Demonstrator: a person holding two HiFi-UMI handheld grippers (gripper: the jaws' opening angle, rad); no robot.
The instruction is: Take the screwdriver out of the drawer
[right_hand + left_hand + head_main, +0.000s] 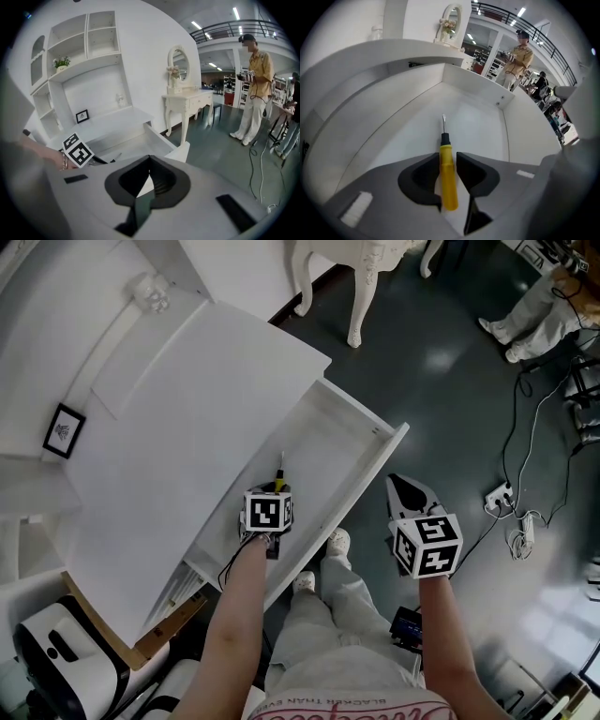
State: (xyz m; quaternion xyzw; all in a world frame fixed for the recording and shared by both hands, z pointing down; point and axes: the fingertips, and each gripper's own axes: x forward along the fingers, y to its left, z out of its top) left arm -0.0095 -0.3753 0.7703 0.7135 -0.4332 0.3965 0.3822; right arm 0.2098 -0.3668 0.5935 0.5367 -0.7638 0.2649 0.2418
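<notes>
Straddling screwdriver [448, 178] — left gripper [447, 158] fingers [419, 180] apart, drawer [473, 82] walls clear

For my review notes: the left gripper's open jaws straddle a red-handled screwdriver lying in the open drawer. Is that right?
Not quite: the handle is yellow, not red. The left gripper view shows the left gripper with its jaws open on either side of the yellow-handled screwdriver, which lies in the open drawer.

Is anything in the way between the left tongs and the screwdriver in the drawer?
No, nothing visible is in the way. The left tongs are open, down in the open drawer, and the screwdriver lies with its yellow handle right between them, not yet squeezed. Nothing covers the drawer above it.
</notes>
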